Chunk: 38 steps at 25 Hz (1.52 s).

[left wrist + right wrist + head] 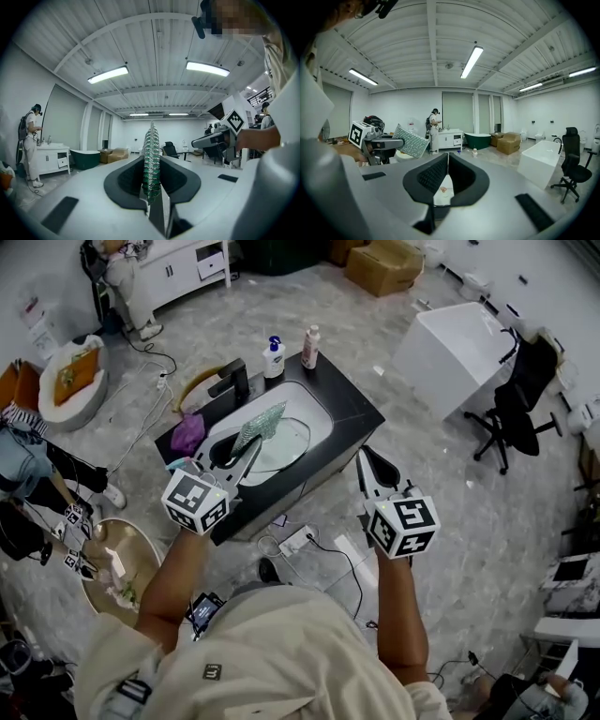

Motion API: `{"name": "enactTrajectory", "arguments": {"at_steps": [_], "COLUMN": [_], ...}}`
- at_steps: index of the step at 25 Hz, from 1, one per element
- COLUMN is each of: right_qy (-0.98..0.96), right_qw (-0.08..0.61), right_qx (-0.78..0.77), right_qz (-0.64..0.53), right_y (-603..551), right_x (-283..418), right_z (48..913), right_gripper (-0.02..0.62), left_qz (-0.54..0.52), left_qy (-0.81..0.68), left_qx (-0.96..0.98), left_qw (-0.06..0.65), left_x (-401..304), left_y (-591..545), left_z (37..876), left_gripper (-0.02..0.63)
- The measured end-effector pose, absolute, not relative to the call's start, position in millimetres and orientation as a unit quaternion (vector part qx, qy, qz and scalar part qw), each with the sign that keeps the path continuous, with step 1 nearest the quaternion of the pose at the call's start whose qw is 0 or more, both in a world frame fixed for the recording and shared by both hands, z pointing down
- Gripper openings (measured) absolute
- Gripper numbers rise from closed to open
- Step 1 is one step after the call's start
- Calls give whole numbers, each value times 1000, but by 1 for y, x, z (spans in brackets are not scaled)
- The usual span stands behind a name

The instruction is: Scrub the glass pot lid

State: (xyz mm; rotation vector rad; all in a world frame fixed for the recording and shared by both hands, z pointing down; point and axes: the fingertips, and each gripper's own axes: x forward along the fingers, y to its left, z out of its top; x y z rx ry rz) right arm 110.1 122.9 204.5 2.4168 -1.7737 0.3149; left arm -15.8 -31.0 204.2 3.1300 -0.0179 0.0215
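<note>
The glass pot lid (287, 444) lies in the white sink basin (317, 411) of a black counter (359, 414). My left gripper (246, 448) hangs over the basin's near left side, shut on a green-and-silver scrub pad (262, 425) that sticks up above the lid. In the left gripper view the scrub pad (151, 157) stands edge-on between the jaws of the left gripper (152, 187). My right gripper (366, 458) is at the counter's near right corner, shut on nothing. In the right gripper view the right gripper (446, 159) has its jaws together, with the scrub pad (412, 141) off to the left.
A black faucet (234, 381), two soap bottles (274, 358) and a purple cloth (187, 434) sit on the counter. On the floor are a power strip (294, 541), a white bathtub (454, 348), an office chair (517, 405) and a round gold basin (123, 556). A person (23, 474) stands at left.
</note>
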Motion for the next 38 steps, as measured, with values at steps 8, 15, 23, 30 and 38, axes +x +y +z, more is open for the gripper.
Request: {"name": "enactTrajectory", "arguments": {"at_steps": [8, 15, 23, 30, 38], "right_qy": [-601, -645, -756, -814, -826], "right_qw": [82, 87, 113, 145, 160], "right_qx": [788, 751, 635, 544, 503], "right_qz": [103, 114, 110, 141, 198], "right_y": [67, 4, -118, -168, -190], "right_x": [117, 146, 159, 191, 217], "right_z": [206, 216, 254, 291, 349], "right_gripper": [26, 26, 26, 26, 26], "left_qz": [9, 45, 123, 195, 262], "left_qy": [-27, -92, -223, -331, -362], "left_qx": [1000, 994, 967, 923, 890], "left_qw": [-4, -24, -26, 16, 86], "left_x": [-8, -6, -12, 0, 11], "left_y": [-81, -115, -175, -191, -212], "left_z": [211, 229, 295, 347, 419], "left_gripper": [86, 86, 86, 86, 86]}}
